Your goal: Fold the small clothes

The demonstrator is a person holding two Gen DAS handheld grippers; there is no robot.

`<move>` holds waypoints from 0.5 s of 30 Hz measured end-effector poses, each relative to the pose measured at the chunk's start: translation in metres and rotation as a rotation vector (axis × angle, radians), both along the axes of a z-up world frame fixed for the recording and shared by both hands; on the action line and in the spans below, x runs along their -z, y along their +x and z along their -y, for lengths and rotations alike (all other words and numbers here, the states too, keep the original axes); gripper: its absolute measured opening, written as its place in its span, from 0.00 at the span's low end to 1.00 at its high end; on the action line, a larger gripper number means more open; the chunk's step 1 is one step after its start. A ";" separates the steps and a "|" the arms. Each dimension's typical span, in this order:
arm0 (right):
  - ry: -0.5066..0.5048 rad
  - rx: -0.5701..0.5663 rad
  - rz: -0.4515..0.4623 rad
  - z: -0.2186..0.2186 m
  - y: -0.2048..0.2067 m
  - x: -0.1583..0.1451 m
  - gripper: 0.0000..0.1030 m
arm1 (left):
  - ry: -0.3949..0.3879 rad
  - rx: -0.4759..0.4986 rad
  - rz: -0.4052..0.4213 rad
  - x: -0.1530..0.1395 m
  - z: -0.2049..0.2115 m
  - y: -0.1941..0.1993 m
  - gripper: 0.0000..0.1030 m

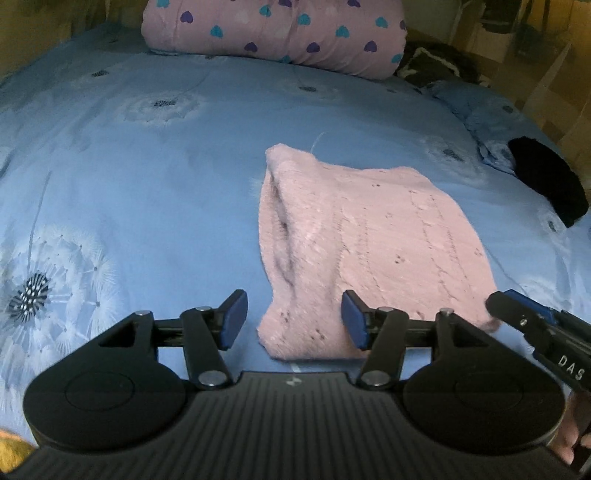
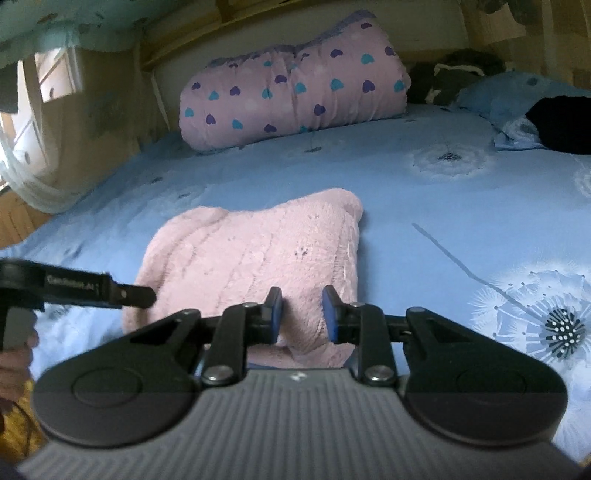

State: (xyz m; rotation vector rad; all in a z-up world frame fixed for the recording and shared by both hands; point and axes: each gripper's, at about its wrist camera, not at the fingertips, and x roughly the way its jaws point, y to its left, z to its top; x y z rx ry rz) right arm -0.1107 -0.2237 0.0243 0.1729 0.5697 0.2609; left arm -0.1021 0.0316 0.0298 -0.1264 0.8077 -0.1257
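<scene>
A pink knitted garment lies folded flat on the blue dandelion-print bedsheet. My left gripper is open above the garment's near left corner, which shows between the blue pads without touching them. The right gripper's tip sits at the garment's near right corner. In the right wrist view the garment fills the middle. My right gripper stands over its near edge with a narrow gap between the jaws; the knit shows in the gap, lying flat and unpinched. The left gripper reaches in from the left.
A rolled pink quilt with heart print lies across the far side of the bed. A black garment rests on a blue pillow at the right. Dark clothes are piled behind. A hand holds the left gripper.
</scene>
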 end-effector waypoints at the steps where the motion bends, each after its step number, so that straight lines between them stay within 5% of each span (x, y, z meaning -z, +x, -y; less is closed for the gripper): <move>1: -0.005 0.001 -0.002 -0.002 -0.003 -0.002 0.33 | -0.003 -0.004 -0.001 -0.002 0.002 -0.003 0.68; 5: -0.018 -0.025 0.019 -0.009 -0.016 -0.010 0.52 | 0.010 -0.018 0.025 -0.009 0.009 -0.018 0.78; 15: -0.126 -0.032 0.005 -0.024 -0.029 -0.009 0.68 | 0.109 -0.032 0.065 -0.010 0.031 -0.044 0.95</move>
